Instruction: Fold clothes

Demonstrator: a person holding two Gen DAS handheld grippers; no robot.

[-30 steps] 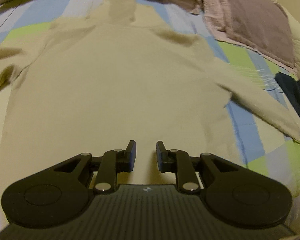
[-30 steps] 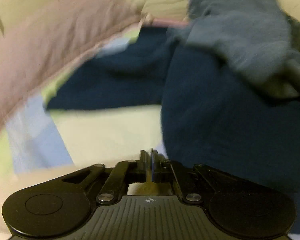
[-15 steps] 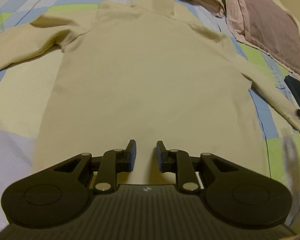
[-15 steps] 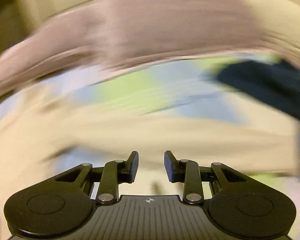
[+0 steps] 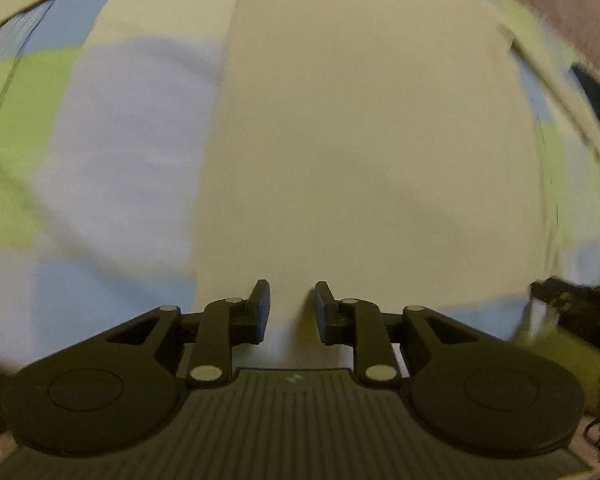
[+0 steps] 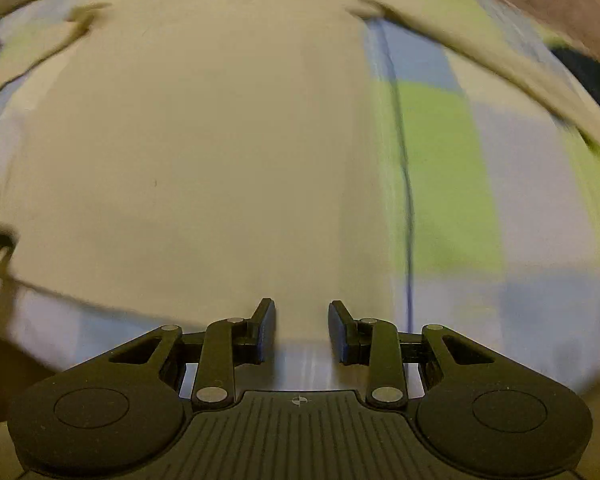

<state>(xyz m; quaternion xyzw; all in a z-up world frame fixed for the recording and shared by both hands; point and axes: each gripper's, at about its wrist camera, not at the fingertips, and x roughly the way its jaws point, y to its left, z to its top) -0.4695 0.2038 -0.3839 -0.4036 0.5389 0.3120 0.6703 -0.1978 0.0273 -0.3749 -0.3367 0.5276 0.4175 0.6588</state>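
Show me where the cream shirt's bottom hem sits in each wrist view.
Left wrist: the hem runs along the bottom, just beyond the open jaws, lower centre.
Right wrist: the hem crosses lower left, reaching the open jaws.
Shared landmark: the checked bedsheet beside the shirt.

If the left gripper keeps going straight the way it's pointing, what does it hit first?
Most likely the cream garment spread on the checked bedsheet. The open left gripper points at its lower edge with nothing between, though blur leaves depth uncertain.

Right gripper [image 6: 302, 322] gapes over the blurred, seemingly flat cream garment [image 6: 188, 152].
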